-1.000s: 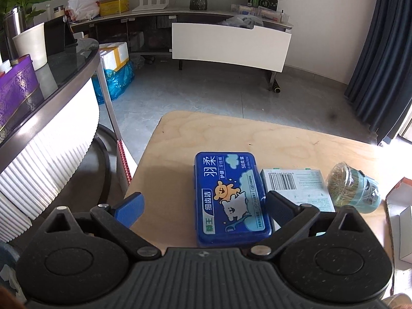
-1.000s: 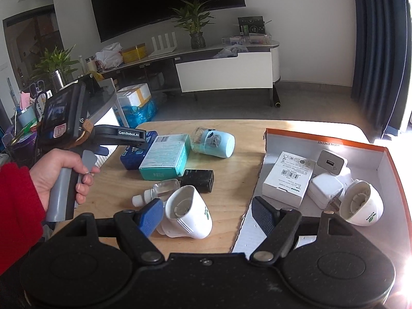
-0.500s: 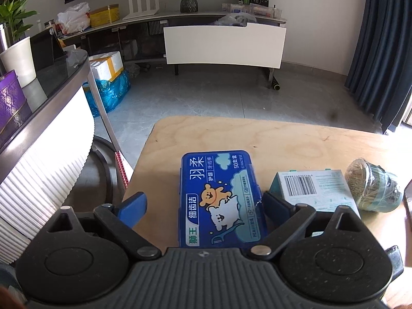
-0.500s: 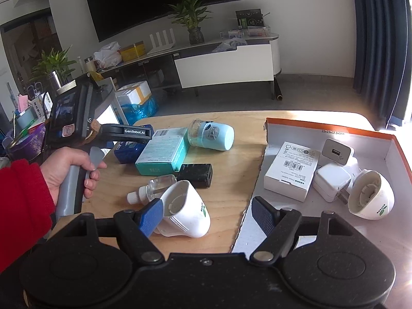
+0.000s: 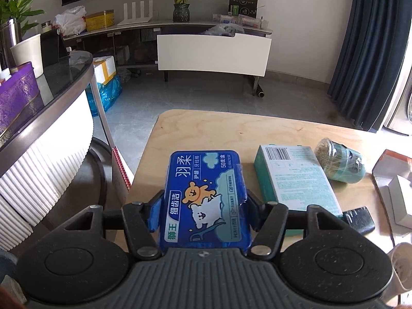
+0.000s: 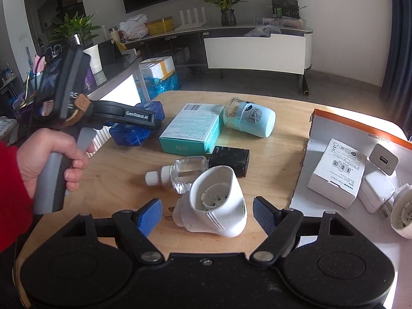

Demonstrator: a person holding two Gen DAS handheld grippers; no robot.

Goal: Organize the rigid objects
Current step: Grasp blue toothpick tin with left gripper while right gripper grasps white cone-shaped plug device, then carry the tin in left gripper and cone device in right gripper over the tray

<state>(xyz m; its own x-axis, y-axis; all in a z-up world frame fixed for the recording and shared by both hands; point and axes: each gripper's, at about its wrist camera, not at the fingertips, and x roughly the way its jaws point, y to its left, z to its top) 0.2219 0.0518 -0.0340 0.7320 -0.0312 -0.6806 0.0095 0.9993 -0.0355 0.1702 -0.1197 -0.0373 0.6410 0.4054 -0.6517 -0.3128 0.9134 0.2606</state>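
Left wrist view had my left gripper (image 5: 203, 203) closing in over the last moment, and now both blue pads were squeezing the long sides of the blue floss-pick box (image 5: 204, 195), so it was clamped, with the box flat on the wooden table (image 5: 231, 131) near its left edge. Just right of that gripper sat the teal carton (image 5: 296, 177), then the toothpick jar (image 5: 340, 164) on its side. My worry: the box is slick plastic and I only had the near end, so lifting could let it tip or slide out. Over on the right, my right gripper (image 6: 207, 215) was spread apart around the white plug-in holder (image 6: 219, 203), not touching it. Beyond its right finger was the orange-rimmed box (image 6: 360, 126), already holding some items.
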